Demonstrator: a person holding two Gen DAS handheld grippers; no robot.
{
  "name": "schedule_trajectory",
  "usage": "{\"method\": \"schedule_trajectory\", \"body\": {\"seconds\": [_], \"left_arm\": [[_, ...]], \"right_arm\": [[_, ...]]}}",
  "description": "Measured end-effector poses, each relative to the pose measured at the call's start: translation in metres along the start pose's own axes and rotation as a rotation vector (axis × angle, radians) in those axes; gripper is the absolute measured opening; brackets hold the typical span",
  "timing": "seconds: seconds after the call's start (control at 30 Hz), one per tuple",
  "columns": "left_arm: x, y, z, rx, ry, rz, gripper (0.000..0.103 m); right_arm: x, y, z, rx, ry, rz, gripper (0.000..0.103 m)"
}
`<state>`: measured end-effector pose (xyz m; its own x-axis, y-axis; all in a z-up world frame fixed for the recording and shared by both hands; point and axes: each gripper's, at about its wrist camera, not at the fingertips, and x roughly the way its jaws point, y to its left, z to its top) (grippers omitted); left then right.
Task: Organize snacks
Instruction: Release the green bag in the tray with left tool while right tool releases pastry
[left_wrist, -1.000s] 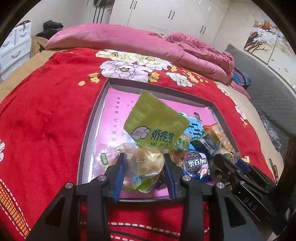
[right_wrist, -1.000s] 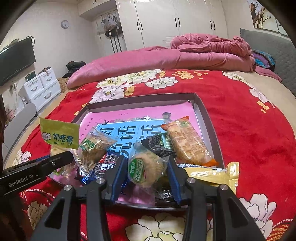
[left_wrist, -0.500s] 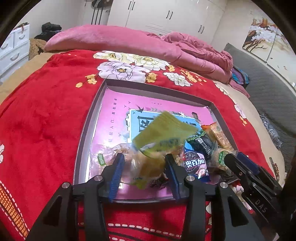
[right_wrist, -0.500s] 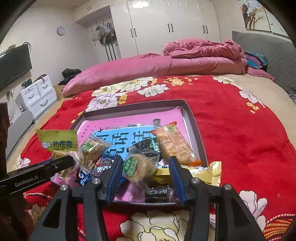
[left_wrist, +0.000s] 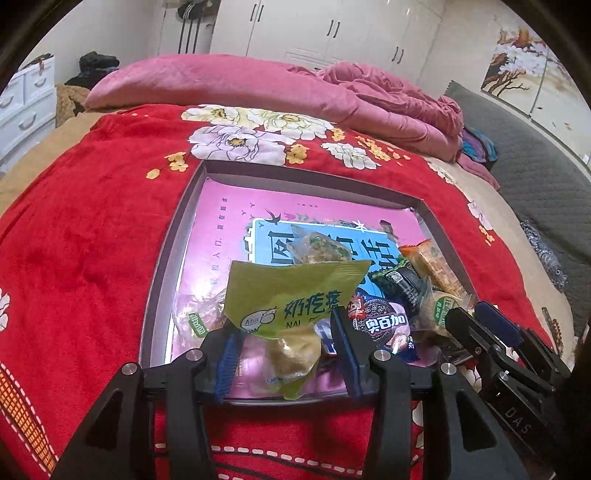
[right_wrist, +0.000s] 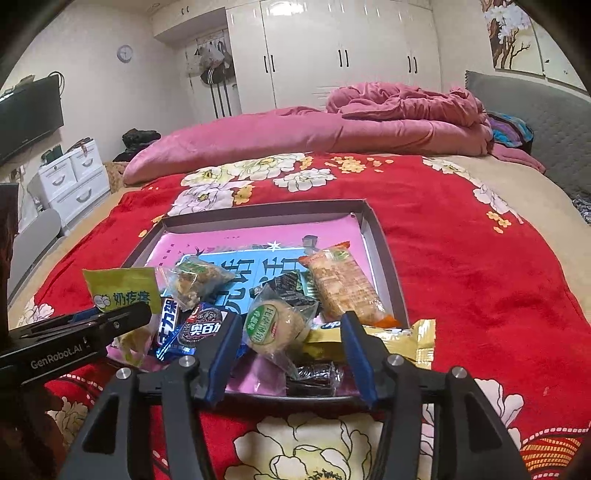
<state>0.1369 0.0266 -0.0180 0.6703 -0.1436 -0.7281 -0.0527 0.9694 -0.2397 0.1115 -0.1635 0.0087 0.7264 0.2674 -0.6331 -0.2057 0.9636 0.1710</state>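
Observation:
A shallow grey tray with a pink and blue liner lies on the red flowered blanket. Several snack packs are piled at its near end. My left gripper is open; a green milk-snack bag stands upright between its blue pads, touching neither visibly. My right gripper is open around a round green-labelled pastry. An Oreo pack, an orange cracker pack, a clear nut bar and a yellow pack lie close by.
A dark wrapped candy lies at the tray's near rim. The yellow pack hangs over the tray's right corner onto the blanket. A pink duvet is heaped at the far side. White drawers stand at the left.
The green bag tipped and swung between my left fingers and now stands upright again. My right gripper pulled back a little; the pastry stays between its open fingers.

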Motion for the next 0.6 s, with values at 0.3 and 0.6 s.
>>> {"method": "schedule_trajectory", "body": {"seconds": [0.3, 0.6], "left_arm": [[0.0, -0.003, 0.0, 0.004, 0.002, -0.004, 0.057], [0.001, -0.007, -0.002, 0.007, 0.009, -0.006, 0.065]], "right_arm": [[0.003, 0.004, -0.001, -0.021, 0.002, 0.006, 0.06], [0.004, 0.01, -0.001, -0.045, 0.006, 0.004, 0.06]]}}
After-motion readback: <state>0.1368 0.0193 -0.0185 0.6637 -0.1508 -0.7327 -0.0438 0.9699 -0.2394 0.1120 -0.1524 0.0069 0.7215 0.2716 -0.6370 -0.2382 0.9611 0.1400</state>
